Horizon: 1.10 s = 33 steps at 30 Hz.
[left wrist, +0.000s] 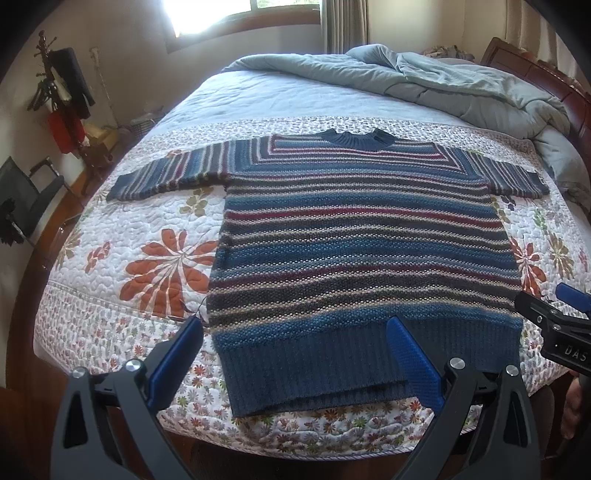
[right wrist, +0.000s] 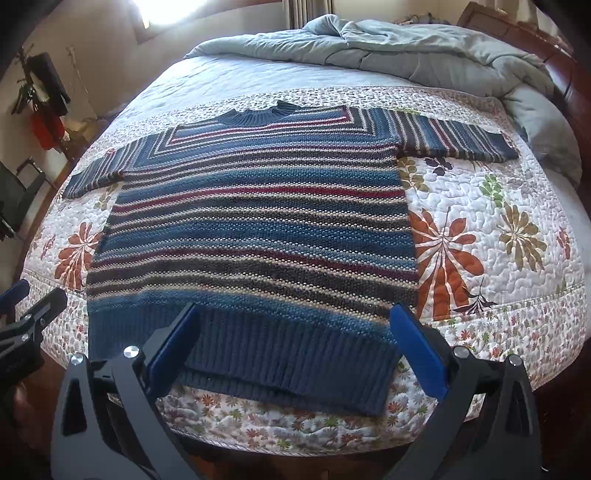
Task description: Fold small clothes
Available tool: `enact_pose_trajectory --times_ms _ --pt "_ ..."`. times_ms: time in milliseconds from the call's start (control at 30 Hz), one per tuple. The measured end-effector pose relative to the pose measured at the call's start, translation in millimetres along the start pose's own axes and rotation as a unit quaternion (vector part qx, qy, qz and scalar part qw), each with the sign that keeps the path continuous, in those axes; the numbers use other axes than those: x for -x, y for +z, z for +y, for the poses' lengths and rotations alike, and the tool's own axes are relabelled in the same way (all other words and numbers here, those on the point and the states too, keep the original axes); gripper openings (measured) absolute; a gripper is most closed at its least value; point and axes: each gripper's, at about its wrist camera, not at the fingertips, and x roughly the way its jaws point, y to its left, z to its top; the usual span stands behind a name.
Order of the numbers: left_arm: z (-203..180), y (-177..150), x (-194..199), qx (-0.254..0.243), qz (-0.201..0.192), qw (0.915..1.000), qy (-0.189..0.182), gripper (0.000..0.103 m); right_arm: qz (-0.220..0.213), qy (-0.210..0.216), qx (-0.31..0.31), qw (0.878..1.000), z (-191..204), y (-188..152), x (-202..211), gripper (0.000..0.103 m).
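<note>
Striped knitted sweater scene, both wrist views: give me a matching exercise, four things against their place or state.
Things:
1. blue, red and cream striped knitted sweater
2. grey-blue rumpled duvet
3. white floral quilted bedspread
4. left claw

Place or state:
A. bunched at the far end of the bed
B. open, above the ribbed hem
C. spread flat, sleeves out to both sides
D. covers the bed under the garment

Pairs: 1-C, 2-A, 3-D, 4-B

Floral quilt (left wrist: 110, 236) on bed, grey duvet (left wrist: 443, 81) bunched behind, window (left wrist: 229, 14).
</note>
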Motion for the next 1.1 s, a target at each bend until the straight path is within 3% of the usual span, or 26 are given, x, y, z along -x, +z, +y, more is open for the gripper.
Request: enact_pose_trajectory --times_ms 1100 --pt "-5.9 2.5 -3.4 -0.001 0.002 1.0000 0.002 0.099 0.003 -0.004 -0.001 1.000 2.7 5.0 -4.5 0.100"
